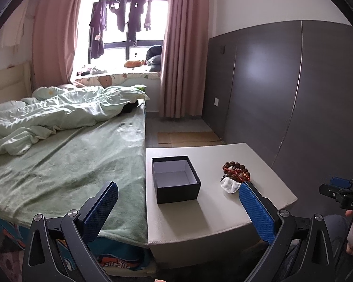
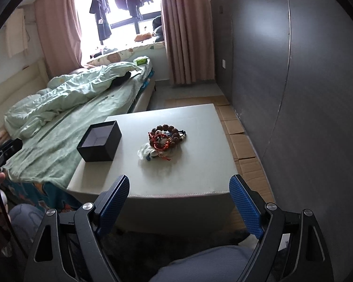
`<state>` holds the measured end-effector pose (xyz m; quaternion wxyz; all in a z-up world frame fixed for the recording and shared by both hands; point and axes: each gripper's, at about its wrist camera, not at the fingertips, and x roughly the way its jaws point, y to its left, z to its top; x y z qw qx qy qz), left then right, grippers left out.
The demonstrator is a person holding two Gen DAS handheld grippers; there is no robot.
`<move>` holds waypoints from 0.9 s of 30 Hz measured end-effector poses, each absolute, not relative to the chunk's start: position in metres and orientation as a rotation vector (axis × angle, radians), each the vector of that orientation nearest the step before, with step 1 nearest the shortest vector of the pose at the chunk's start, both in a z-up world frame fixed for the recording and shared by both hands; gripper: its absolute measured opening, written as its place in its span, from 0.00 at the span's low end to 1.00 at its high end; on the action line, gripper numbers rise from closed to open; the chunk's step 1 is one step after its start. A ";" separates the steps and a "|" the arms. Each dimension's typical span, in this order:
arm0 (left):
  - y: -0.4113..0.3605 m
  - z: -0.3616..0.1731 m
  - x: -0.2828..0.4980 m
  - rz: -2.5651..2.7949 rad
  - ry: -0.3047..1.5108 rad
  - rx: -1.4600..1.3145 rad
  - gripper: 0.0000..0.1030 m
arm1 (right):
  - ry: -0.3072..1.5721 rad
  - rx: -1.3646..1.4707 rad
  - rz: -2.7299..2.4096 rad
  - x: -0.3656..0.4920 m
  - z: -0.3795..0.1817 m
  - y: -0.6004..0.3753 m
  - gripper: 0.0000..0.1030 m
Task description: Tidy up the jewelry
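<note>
An open black box (image 1: 176, 179) with a pale empty inside stands on the left part of a white square table (image 1: 211, 216). A pile of jewelry (image 1: 235, 171), brown bead bracelets, red cord and a white piece, lies to its right. In the right wrist view the box (image 2: 100, 141) is left of the pile (image 2: 165, 141) on the table (image 2: 195, 178). My left gripper (image 1: 178, 202) is open and empty, above the table's near edge in front of the box. My right gripper (image 2: 180, 195) is open and empty, short of the table's near edge.
A bed with a green sheet (image 1: 66, 164) touches the table's left side. A dark wall panel (image 1: 306, 94) runs along the right. Flattened cardboard (image 2: 242, 141) lies on the floor between table and wall. The person's knee (image 2: 211, 265) is below the right gripper.
</note>
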<state>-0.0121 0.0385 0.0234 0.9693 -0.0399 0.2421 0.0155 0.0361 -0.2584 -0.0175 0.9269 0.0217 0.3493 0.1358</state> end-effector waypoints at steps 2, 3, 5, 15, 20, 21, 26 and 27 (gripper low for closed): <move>0.037 0.024 -0.013 0.029 0.489 -0.081 1.00 | 0.718 0.050 0.279 0.038 -0.017 -0.260 0.85; 0.036 0.025 -0.014 0.024 0.488 -0.082 1.00 | 0.714 0.057 0.282 0.036 -0.016 -0.262 0.85; 0.035 0.027 -0.016 0.015 0.483 -0.080 1.00 | 0.712 0.065 0.282 0.039 -0.013 -0.264 0.85; 0.026 0.036 -0.017 -0.005 0.456 -0.063 1.00 | 0.708 0.052 0.289 0.041 -0.005 -0.258 0.85; 0.021 0.035 -0.007 -0.025 0.467 -0.053 1.00 | 0.709 0.054 0.291 0.044 -0.005 -0.253 0.85; 0.020 0.035 -0.004 -0.027 0.468 -0.050 1.00 | 0.710 0.055 0.292 0.047 -0.005 -0.252 0.85; 0.018 0.035 0.013 -0.051 0.483 -0.070 1.00 | 0.713 0.066 0.308 0.061 -0.004 -0.250 0.85; 0.017 0.035 0.019 -0.065 0.494 -0.079 1.00 | 0.717 0.077 0.315 0.068 -0.004 -0.250 0.85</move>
